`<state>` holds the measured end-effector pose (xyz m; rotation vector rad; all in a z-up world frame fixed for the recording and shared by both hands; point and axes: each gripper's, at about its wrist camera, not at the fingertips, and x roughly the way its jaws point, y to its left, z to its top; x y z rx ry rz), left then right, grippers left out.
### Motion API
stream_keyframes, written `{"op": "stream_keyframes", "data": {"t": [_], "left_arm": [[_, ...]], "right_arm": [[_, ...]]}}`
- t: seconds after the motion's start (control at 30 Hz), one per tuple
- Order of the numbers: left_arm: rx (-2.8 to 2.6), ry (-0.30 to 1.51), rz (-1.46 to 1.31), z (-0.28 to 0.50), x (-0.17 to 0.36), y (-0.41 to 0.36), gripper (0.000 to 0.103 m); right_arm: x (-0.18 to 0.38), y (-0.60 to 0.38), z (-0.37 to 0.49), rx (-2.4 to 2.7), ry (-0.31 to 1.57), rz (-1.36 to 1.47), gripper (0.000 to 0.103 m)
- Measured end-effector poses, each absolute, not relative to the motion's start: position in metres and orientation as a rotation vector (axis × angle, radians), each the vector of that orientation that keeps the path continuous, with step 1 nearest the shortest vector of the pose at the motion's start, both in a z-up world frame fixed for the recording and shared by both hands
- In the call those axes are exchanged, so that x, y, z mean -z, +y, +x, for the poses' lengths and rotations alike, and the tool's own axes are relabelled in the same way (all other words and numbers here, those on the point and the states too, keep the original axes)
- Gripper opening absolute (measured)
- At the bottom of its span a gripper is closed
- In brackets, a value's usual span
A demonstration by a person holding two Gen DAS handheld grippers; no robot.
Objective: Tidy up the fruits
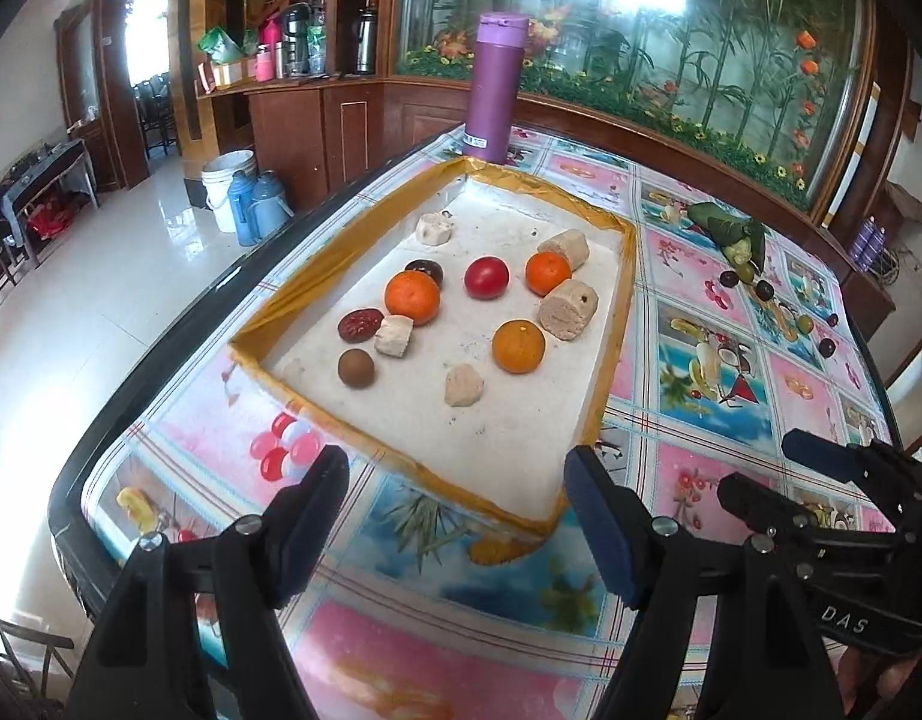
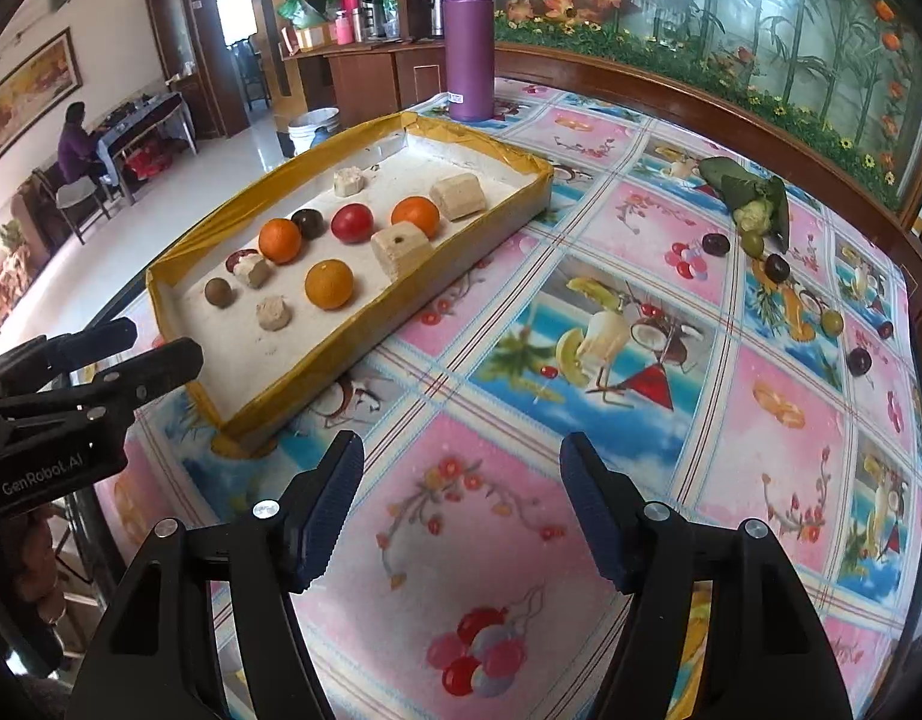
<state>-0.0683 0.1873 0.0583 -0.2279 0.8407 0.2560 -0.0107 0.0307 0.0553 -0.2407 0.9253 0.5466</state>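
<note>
A white foam tray (image 1: 616,324) (image 2: 484,240) with yellow-taped rim holds three oranges (image 1: 411,297) (image 2: 329,283), a red tomato (image 1: 486,277) (image 2: 352,222), dark fruits (image 1: 356,368) and beige foam blocks (image 1: 567,309). My left gripper (image 1: 455,483) is open and empty over the tray's near edge. My right gripper (image 2: 461,468) is open and empty over the tablecloth right of the tray. Several small dark and green fruits (image 2: 715,244) (image 1: 763,289) lie loose on the cloth at the far right, beside a leaf-wrapped bundle (image 2: 754,195).
A purple flask (image 1: 495,87) (image 2: 468,42) stands behind the tray. The table (image 1: 401,618) has a fruit-patterned cloth and a dark edge at left. A glass panel with painted flowers backs the table. The right gripper's body (image 1: 850,516) shows in the left wrist view.
</note>
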Motion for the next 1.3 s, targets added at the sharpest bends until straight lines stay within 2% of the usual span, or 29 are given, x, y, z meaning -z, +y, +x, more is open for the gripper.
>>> {"op": "stream_keyframes", "data": {"t": [0.07, 0.43, 0.53, 0.6, 0.63, 0.77, 1.3], "left_arm": [[-0.283, 0.826, -0.234, -0.08, -0.059, 0.184, 0.077], [-0.338, 0.808, -0.161, -0.112, -0.053, 0.188, 0.079], [-0.305, 0.806, -0.141, -0.115, -0.052, 0.192, 0.079], [-0.303, 0.796, -0.133, -0.118, -0.052, 0.197, 0.091], [-0.302, 0.793, -0.136, -0.119, -0.052, 0.2, 0.093], [-0.258, 0.799, -0.14, -0.117, -0.05, 0.211, 0.093], [-0.235, 0.764, -0.11, -0.12, -0.048, 0.225, 0.093]], "right_arm": [[-0.054, 0.026, -0.02, -0.541, 0.928, -0.225, 0.081], [-0.064, 0.03, -0.069, -0.466, 0.839, -0.222, 0.091], [-0.068, 0.039, -0.079, -0.407, 0.796, -0.231, 0.092], [-0.07, 0.044, -0.085, -0.394, 0.77, -0.217, 0.094], [-0.07, 0.048, -0.088, -0.377, 0.76, -0.218, 0.095], [-0.07, 0.058, -0.094, -0.339, 0.75, -0.217, 0.099], [-0.068, 0.073, -0.101, -0.262, 0.75, -0.218, 0.1]]}}
